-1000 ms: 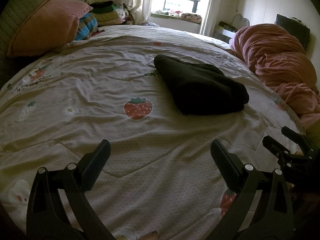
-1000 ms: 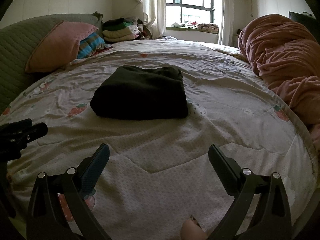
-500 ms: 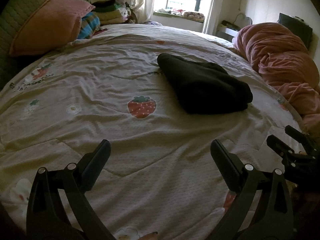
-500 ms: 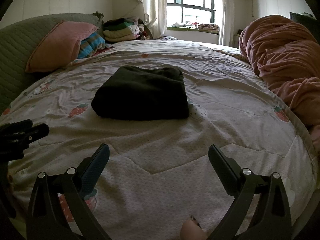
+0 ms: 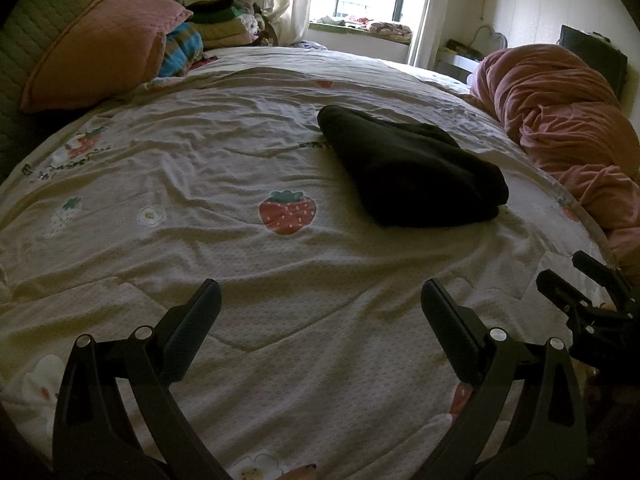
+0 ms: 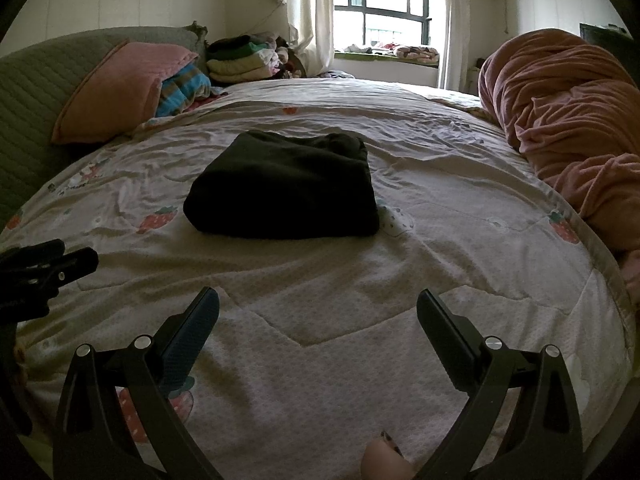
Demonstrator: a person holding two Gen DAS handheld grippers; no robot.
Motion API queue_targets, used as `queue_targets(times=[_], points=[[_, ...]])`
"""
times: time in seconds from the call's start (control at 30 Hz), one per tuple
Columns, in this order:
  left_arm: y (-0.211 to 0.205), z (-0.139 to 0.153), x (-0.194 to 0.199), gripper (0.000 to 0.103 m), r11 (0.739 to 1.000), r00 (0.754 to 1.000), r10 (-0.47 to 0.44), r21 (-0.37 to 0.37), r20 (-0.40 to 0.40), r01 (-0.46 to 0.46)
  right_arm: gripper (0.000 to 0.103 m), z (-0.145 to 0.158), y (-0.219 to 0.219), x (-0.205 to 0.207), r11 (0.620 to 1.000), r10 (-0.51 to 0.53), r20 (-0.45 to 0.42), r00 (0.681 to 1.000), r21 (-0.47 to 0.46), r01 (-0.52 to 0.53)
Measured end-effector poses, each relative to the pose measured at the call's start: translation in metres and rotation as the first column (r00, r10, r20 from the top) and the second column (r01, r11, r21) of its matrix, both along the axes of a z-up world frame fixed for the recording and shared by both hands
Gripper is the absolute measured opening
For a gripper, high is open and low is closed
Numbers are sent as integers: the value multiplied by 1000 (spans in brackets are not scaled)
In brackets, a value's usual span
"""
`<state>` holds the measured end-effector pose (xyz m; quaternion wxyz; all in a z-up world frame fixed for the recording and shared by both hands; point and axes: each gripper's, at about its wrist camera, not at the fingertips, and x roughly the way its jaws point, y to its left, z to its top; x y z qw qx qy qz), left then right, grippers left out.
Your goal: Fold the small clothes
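A dark garment (image 5: 412, 168) lies folded into a thick rectangle on the strawberry-print quilt (image 5: 224, 184), near the middle of the bed. In the right wrist view the same dark garment (image 6: 284, 186) sits straight ahead, well beyond the fingers. My left gripper (image 5: 320, 300) is open and holds nothing, low over the quilt near the bed's front edge. My right gripper (image 6: 318, 306) is open too, empty, at about the same distance from the garment. Each gripper shows at the edge of the other's view: the right gripper (image 5: 588, 292) and the left gripper (image 6: 44, 268).
A pink pillow (image 5: 100, 48) and a striped cloth (image 5: 182, 50) lean at the headboard on the left. Folded clothes (image 6: 244, 60) are stacked behind them. A heaped pink blanket (image 5: 568, 120) fills the bed's right side. A fingertip (image 6: 386, 460) shows below the right gripper.
Both grippers stay open and empty. The left view has shifted slightly, so the garment sits a little farther right and lower in it. The garment itself has not moved.
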<state>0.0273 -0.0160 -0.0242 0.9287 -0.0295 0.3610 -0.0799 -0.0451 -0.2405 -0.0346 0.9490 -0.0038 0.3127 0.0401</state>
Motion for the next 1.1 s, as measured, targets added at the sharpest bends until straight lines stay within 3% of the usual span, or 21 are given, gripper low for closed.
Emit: queue_targets(times=[0.7,0.87,0.97,1.03,1.1], points=[[3,-2,0,93,1000,1000,-11,-1,-18,11,98,-1,2,0,1000,-4,-5,1000,-1,4],[8,-5,3,93,1000,999,29,1,-46,-29,98,2,-13,-3,995,-96,-5,995,0,96],[29,-5,9,94,995,993,93,-26,-69,-95,98,8,-52,-7,962,-271,0,963,31,271],[63,-2,23,93,984,982,165,-49,-96,-170,98,13,-93,-14,907,-420,-1,907,35,420],[106,1,38,93,969,963,238,-43,-124,-245,98,15,-141,-27,825,-565,7,825,13,565]])
